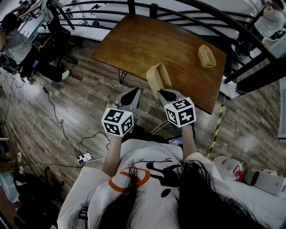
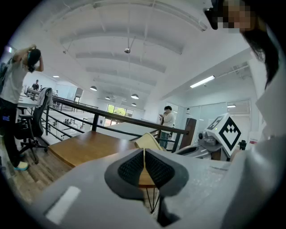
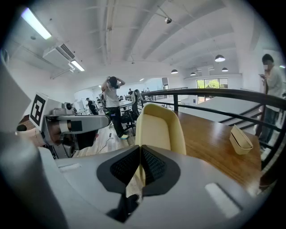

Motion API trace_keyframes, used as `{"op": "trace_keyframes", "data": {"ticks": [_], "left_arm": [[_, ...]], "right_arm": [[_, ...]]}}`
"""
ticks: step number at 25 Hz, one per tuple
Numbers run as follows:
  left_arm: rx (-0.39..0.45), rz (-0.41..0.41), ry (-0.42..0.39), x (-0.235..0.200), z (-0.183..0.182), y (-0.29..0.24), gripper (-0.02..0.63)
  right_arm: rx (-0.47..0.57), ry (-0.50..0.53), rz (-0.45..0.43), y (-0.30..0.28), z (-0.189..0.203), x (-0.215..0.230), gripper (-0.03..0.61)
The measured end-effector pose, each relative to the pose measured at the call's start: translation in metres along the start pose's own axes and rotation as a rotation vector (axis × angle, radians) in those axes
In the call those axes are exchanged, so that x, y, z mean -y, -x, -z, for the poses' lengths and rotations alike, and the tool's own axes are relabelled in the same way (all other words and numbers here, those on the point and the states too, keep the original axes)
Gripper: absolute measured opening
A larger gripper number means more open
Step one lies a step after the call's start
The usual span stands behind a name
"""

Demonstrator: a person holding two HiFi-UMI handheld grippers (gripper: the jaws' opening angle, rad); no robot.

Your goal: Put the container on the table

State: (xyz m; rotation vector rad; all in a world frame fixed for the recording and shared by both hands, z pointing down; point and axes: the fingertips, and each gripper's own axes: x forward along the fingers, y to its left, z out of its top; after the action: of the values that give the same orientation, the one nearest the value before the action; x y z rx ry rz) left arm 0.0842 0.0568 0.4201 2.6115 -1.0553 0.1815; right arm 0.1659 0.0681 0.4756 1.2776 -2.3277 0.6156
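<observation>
We hold the container over the desk at its near edge, right gripper jaws clamped on its rim; left gripper jaws closed, empty.

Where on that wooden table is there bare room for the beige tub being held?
The table is bare across its left and middle, from the railing to the near edge. Only its right end is taken, by a second tub. The held tub sits in the right gripper.
</observation>
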Motion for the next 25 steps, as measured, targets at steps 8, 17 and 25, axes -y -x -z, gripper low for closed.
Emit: {"op": "trace_keyframes", "data": {"ticks": [8, 17, 25], "left_arm": [[-0.003, -0.013, 0.008, -0.004, 0.0, 0.001, 0.0], [-0.004, -0.038, 0.007, -0.013, -0.002, 0.003, 0.0], [-0.015, -0.062, -0.009, -0.019, 0.0, 0.009, 0.0]], "right_arm": [[-0.017, 0.013, -0.011, -0.009, 0.0, 0.001, 0.038], [0.007, 0.007, -0.017, -0.016, -0.006, 0.001, 0.038], [0.01, -0.015, -0.02, -0.024, -0.005, 0.008, 0.038]]}}
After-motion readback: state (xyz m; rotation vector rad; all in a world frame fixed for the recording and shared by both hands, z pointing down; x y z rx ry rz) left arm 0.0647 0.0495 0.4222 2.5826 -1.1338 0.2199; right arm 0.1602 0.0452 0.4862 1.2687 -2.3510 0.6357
